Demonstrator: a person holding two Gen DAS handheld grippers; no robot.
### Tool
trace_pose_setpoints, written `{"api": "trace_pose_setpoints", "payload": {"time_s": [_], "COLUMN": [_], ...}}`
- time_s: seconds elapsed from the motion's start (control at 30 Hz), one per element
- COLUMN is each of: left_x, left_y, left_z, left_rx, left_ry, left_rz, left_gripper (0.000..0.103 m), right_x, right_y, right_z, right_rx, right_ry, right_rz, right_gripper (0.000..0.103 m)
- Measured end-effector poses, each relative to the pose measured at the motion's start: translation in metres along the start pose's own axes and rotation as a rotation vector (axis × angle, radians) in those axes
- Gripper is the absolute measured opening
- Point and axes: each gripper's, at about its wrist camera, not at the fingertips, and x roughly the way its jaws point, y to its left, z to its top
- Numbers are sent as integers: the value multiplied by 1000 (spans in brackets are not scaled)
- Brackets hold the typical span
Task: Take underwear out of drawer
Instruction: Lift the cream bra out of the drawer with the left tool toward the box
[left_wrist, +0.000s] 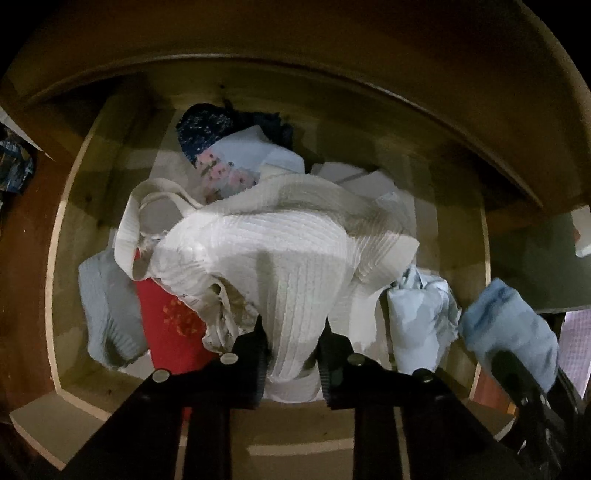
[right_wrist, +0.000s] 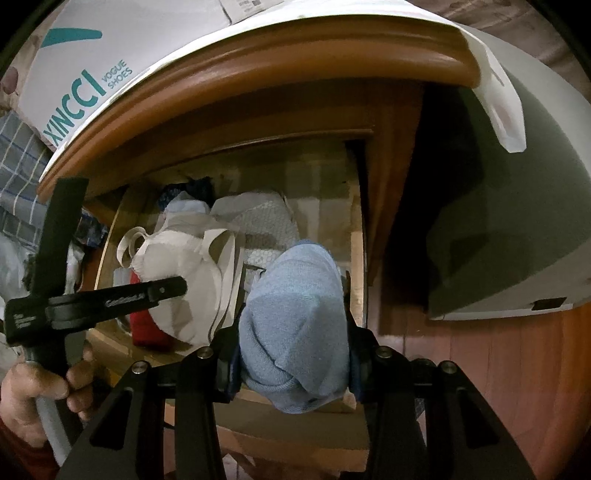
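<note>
An open wooden drawer (left_wrist: 55, 258) holds a heap of folded underwear. My left gripper (left_wrist: 293, 332) points down into it, shut on a white ribbed garment (left_wrist: 280, 251) whose fabric is pinched between the black fingers (left_wrist: 255, 347). My right gripper (right_wrist: 291, 332) is shut on a rolled light blue garment (right_wrist: 295, 306) above the drawer's front right corner (right_wrist: 358, 266). That blue roll (left_wrist: 509, 332) also shows at the lower right of the left wrist view. In the right wrist view, a hand (right_wrist: 37, 387) holds the left gripper's body at the left, over the white garment (right_wrist: 184, 273).
Lying in the drawer are a red piece (left_wrist: 166, 325), a pale blue knit (left_wrist: 107, 314), a floral piece (left_wrist: 225, 173), a dark patterned one (left_wrist: 203, 129) and a light printed one (left_wrist: 417, 325). The dresser top (right_wrist: 258, 74) overhangs, bearing a shoe box (right_wrist: 92, 81).
</note>
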Motion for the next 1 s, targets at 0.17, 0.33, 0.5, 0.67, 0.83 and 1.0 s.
{"api": "trace_pose_setpoints", "payload": {"time_s": [0.17, 0.33, 0.5, 0.67, 0.83, 1.0], "left_x": [-17, -33, -48, -66, -87, -118], "left_y": [3, 2, 5, 9, 9, 10], "left_z": [-6, -10, -16, -22, -28, -35], "left_rx": [13, 45, 75, 109, 178, 230], "left_ry": [-17, -37, -56, -91, -126, -175], "left_rz": [-11, -8, 10, 39, 77, 83], "left_gripper": [21, 21, 21, 21, 21, 21], "right_x": [3, 5, 7, 7, 8, 8], "right_y": [0, 2, 3, 5, 7, 11], "right_z": [1, 2, 1, 0, 0, 1], "right_rx": [-10, -17, -22, -28, -37, -53], "right_ry": [6, 9, 11, 11, 14, 8], "right_rz": [-10, -14, -16, -19, -21, -27], "right_gripper": [40, 40, 40, 40, 40, 40]}}
